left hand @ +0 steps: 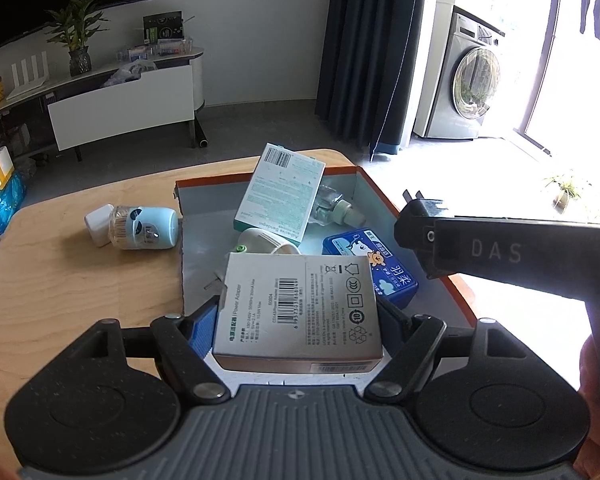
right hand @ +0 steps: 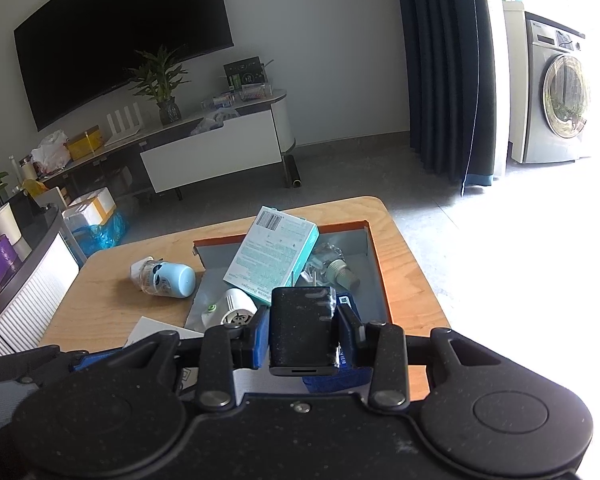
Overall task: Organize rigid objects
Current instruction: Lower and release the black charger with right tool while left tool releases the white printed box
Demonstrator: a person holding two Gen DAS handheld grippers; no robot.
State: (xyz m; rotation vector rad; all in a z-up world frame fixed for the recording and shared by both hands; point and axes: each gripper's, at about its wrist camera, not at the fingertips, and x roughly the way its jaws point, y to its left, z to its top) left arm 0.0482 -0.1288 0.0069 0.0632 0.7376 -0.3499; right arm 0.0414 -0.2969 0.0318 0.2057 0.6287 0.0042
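My left gripper (left hand: 298, 312) is shut on a white power adapter box (left hand: 300, 308) and holds it over the near end of the orange-rimmed tray (left hand: 204, 232). My right gripper (right hand: 302, 320) is shut on a black charger plug (right hand: 302, 328), also seen at the right of the left wrist view (left hand: 418, 228), above the tray (right hand: 374, 256). In the tray lie a teal bandage box (left hand: 280, 194) (right hand: 272, 254), a blue tin (left hand: 374, 264), a white round plug-in device (left hand: 260, 240) (right hand: 230, 306) and a clear bottle (left hand: 332, 206) (right hand: 332, 266).
A light-blue toothpick jar with a white cap (left hand: 136, 226) (right hand: 166, 276) lies on its side on the wooden table (left hand: 80, 280), left of the tray. A TV stand (left hand: 120, 108), dark curtain (left hand: 372, 52) and washing machine (left hand: 464, 76) stand beyond.
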